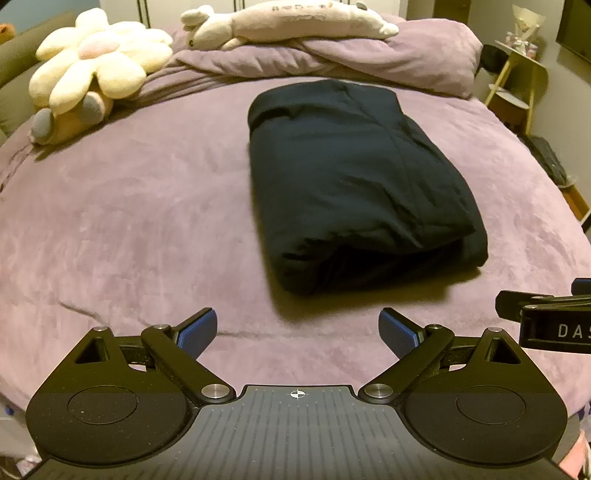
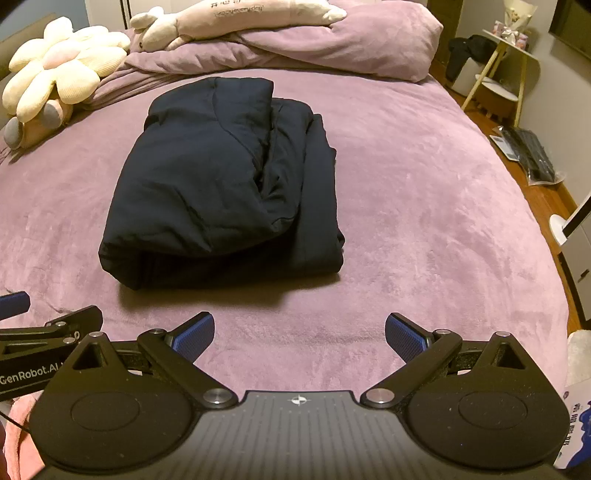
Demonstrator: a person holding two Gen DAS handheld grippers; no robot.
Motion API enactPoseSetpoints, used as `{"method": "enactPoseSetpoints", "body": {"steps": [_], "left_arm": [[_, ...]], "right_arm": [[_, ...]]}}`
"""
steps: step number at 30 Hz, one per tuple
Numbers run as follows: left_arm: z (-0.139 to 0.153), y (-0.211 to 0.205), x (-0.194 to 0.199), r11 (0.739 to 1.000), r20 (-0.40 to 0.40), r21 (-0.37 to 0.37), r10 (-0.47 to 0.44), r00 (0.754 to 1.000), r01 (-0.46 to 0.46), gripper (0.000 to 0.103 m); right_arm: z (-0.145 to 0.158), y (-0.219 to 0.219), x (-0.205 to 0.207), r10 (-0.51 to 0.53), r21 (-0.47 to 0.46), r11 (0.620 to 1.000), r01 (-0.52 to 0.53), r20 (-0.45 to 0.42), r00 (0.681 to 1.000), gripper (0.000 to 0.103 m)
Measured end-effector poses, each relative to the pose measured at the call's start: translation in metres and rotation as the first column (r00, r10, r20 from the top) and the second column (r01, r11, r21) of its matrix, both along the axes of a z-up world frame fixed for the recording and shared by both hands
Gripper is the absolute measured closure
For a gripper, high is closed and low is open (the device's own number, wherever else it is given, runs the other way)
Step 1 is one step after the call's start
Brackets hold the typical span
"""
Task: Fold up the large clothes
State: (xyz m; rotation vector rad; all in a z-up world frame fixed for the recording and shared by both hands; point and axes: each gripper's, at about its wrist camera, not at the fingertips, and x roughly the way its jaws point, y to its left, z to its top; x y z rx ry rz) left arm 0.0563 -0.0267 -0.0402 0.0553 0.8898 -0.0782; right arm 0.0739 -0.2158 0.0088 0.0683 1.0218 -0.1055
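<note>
A dark navy garment (image 1: pixel 354 184) lies folded into a thick rectangular bundle on the purple bed cover (image 1: pixel 129 221); the right wrist view shows the same bundle (image 2: pixel 221 184) left of centre. My left gripper (image 1: pixel 297 332) is open, hovering above the cover in front of the bundle's near edge, with nothing between its blue pads. My right gripper (image 2: pixel 299 336) is also open and empty, just short of the bundle's near right corner. Each gripper shows at the edge of the other's view.
A flower-shaped plush (image 1: pixel 92 70) lies at the back left and a long cream plush (image 1: pixel 288 22) rests on a bunched purple duvet (image 1: pixel 369 62) at the head of the bed. A yellow side stand (image 2: pixel 498 74) and wooden floor (image 2: pixel 535 192) lie to the right.
</note>
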Motion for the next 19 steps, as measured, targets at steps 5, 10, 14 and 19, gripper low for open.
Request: {"method": "enactPoseSetpoints", "body": {"steps": [5,10,14,19], "left_arm": [[0.0005,-0.0011,-0.0003,1.000,0.013,0.017,0.002,1.000,-0.003,0.005],[0.0017,-0.0008,-0.0008,1.000,0.032,0.021,-0.007,0.999,0.007,0.005],[0.0031,-0.0019,-0.0044,0.999,0.067,0.048,0.008,0.998,-0.011,0.005],[0.0020,-0.0035,-0.0036,0.997,0.076,0.075,0.002,0.997,-0.007,0.005]], "right_arm": [[-0.0010,0.0003,-0.0005,0.005,-0.005,1.000,-0.005,-0.001,1.000,0.004],[-0.0011,0.0005,-0.0007,0.006,-0.006,1.000,-0.006,-0.003,1.000,0.004],[-0.0012,0.0006,-0.0006,0.005,-0.008,1.000,-0.005,-0.005,1.000,0.004],[-0.0016,0.0002,-0.0008,0.005,-0.008,1.000,-0.005,-0.005,1.000,0.004]]}}
